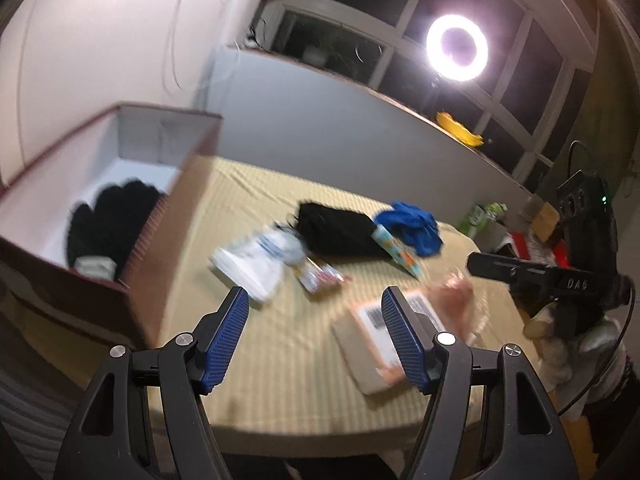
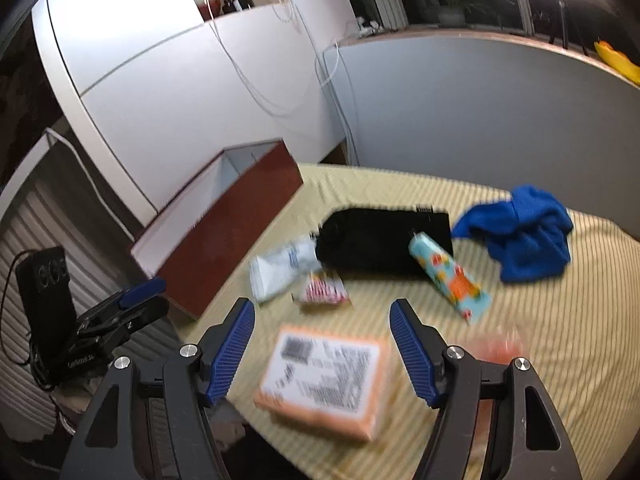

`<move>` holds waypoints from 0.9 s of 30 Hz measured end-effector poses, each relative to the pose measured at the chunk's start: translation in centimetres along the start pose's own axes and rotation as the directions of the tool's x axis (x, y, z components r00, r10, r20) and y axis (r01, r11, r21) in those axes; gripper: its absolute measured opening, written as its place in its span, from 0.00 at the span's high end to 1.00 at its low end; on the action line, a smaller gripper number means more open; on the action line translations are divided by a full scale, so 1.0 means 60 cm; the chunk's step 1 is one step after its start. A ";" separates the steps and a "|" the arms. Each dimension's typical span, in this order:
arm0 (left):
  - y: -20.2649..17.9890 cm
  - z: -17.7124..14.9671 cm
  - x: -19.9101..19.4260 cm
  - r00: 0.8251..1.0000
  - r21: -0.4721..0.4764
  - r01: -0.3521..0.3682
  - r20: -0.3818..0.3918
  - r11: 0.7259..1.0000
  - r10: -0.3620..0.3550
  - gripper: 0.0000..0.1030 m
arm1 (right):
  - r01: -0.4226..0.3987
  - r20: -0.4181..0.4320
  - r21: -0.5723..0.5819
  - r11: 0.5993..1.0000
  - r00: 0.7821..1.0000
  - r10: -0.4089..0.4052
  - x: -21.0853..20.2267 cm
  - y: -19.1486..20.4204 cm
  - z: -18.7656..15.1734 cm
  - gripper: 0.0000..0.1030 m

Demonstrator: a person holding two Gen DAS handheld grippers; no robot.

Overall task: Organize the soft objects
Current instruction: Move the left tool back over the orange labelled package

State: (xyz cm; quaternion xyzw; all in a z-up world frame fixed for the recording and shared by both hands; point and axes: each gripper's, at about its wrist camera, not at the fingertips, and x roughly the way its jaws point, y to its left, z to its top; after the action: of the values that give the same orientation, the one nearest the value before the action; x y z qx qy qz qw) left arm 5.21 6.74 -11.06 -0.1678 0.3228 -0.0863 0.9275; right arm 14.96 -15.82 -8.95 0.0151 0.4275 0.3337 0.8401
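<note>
A brown box (image 1: 168, 240) with a white inside stands at the table's left and holds a black soft item (image 1: 108, 220). It also shows in the right wrist view (image 2: 224, 236). On the striped tablecloth lie a black cloth (image 2: 384, 236), a crumpled blue cloth (image 2: 524, 236), a white tube (image 2: 280, 268), a patterned teal tube (image 2: 448, 280), a small pink packet (image 2: 324, 290) and an orange labelled package (image 2: 328, 380). My left gripper (image 1: 316, 316) is open and empty above the table's near edge. My right gripper (image 2: 322, 330) is open and empty just above the orange package.
A bright ring light (image 1: 456, 48) stands behind a grey partition (image 1: 340, 120). A yellow object (image 1: 460, 128) lies on the ledge. The right hand-held gripper (image 1: 560, 276) shows at the table's right side; the left one (image 2: 120, 320) shows beside the box. A pink blurred item (image 2: 500, 346) lies by the package.
</note>
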 end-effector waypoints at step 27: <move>-0.063 -0.064 0.115 0.965 -0.020 0.130 -0.228 0.991 -0.131 0.33 | -0.057 -0.184 0.154 0.986 0.979 0.086 0.069 -0.041 -0.072 0.42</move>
State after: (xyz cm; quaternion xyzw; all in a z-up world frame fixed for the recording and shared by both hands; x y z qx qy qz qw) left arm 7.97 0.39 -16.42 -0.1800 0.4162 -0.1651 0.8759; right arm 14.88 -16.48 -15.40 0.0608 0.5285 0.3310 0.7794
